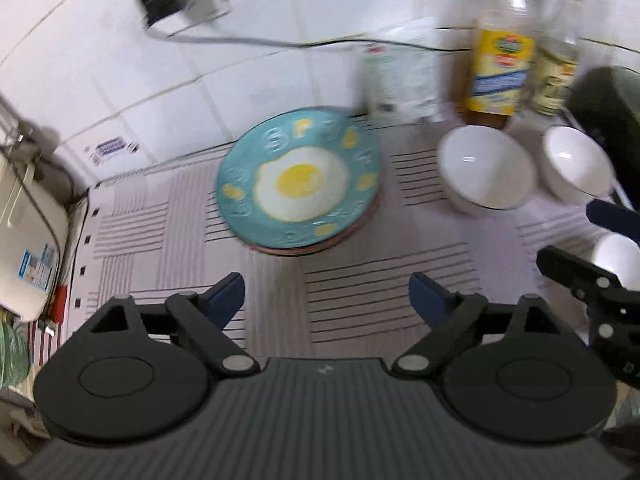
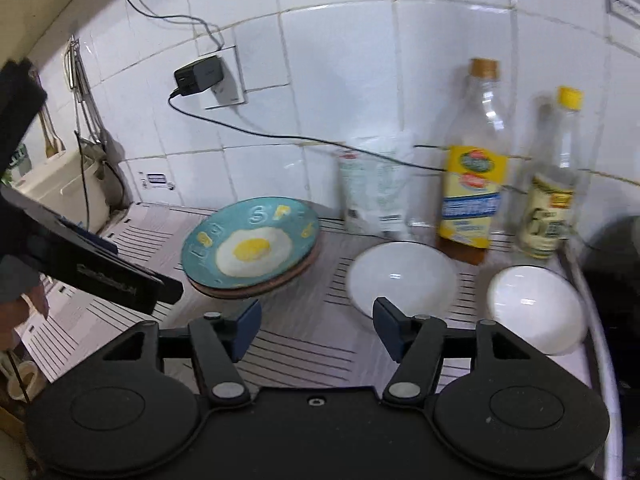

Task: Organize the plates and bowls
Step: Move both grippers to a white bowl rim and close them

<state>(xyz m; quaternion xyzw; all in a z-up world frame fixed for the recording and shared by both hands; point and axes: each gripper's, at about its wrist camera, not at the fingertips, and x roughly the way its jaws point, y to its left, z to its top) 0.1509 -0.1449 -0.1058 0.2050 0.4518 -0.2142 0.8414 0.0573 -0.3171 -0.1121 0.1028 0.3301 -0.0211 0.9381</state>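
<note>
A teal plate with a fried-egg picture (image 1: 300, 178) (image 2: 250, 242) lies on top of a brownish plate on the striped counter mat. Two white bowls stand to its right: a larger one (image 1: 486, 168) (image 2: 402, 274) and a smaller one (image 1: 576, 164) (image 2: 534, 308). A third white bowl (image 1: 618, 258) shows at the right edge of the left wrist view. My left gripper (image 1: 326, 298) is open and empty, in front of the plates. My right gripper (image 2: 316, 326) is open and empty, just in front of the larger bowl. The right gripper also shows in the left wrist view (image 1: 580, 240).
Two bottles (image 2: 474, 176) (image 2: 556, 196) and a plastic pouch (image 2: 374, 188) stand against the tiled wall behind the bowls. A charger (image 2: 198, 76) hangs in a wall socket with its cable across the wall. A dark appliance (image 1: 608, 108) is at the far right, a beige appliance (image 1: 28, 224) at the left.
</note>
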